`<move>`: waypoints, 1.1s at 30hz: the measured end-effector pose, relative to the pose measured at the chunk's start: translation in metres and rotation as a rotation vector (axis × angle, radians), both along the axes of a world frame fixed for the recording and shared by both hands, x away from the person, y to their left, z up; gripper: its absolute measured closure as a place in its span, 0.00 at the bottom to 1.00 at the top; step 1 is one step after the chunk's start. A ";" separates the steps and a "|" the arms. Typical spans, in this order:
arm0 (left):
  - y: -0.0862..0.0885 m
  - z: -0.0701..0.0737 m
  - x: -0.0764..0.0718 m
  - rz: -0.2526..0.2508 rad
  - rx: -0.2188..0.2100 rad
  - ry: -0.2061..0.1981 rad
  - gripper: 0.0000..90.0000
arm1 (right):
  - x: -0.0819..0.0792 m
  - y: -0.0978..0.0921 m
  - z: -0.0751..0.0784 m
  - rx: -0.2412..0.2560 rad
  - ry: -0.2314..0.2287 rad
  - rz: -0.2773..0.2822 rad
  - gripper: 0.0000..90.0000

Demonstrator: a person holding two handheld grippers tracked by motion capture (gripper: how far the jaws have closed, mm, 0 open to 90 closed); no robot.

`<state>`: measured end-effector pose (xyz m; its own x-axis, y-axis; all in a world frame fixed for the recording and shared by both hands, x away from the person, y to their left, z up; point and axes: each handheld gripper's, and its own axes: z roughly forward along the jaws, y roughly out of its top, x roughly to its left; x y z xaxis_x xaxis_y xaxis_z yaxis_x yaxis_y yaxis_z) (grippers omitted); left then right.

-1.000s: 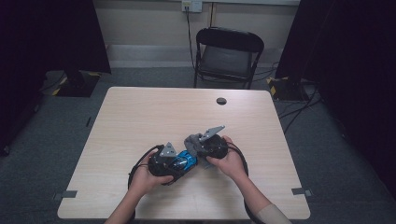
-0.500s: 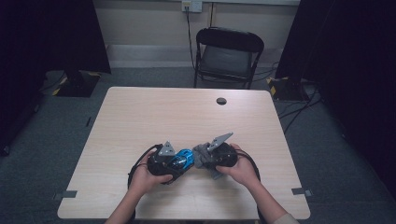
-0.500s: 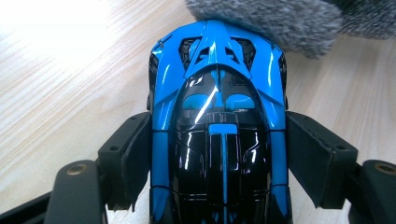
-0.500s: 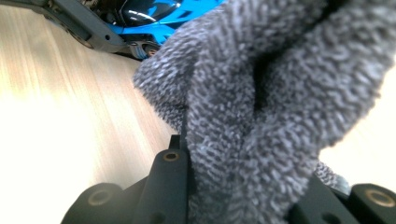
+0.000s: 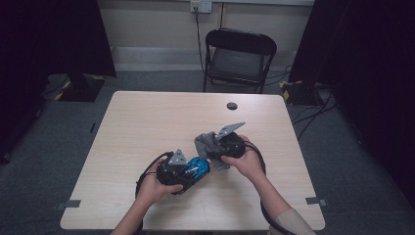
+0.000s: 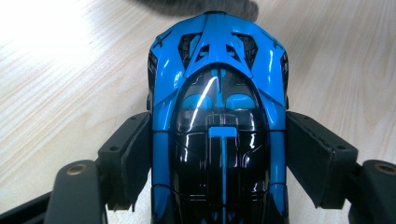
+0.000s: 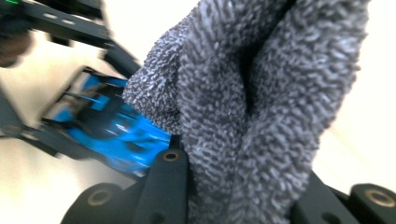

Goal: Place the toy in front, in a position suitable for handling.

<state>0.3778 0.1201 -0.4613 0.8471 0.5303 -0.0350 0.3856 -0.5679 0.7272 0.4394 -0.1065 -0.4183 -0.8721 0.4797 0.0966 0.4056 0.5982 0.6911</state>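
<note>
In the left gripper view the lower end of the toy car (image 6: 218,135) is running off the bottom edge, and a grey blur at the top edge is too cut off to identify. In the right gripper view the grey cloth (image 7: 252,107) is covering most of the frame and hiding 1 end of the car (image 7: 116,133), which is blurred behind it; the jaw tips there are buried in the pile. From the high view the car (image 5: 196,167) is showing only as a small blue patch between the 2 hands, low over the near middle of the table (image 5: 147,122). The car is glossy blue with a black canopy and a blue stripe down its centre, catching bright reflections. The left gripper (image 5: 185,169) is clamping the car by its 2 flanks, pads pressing on both sides. The right gripper (image 5: 215,147) is pinching the bunched, nubby cloth, held just beside the car's end.
</note>
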 end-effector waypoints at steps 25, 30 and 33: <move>0.006 -0.004 0.011 0.123 -0.010 0.037 0.30 | -0.032 -0.014 -0.025 -0.033 0.044 0.034 0.85; 0.007 -0.004 0.015 0.152 -0.004 0.027 0.30 | -0.041 -0.006 -0.035 -0.049 0.055 0.062 0.85; 0.007 -0.003 0.017 0.165 -0.014 0.026 0.30 | -0.045 0.001 -0.040 -0.070 0.059 0.087 0.85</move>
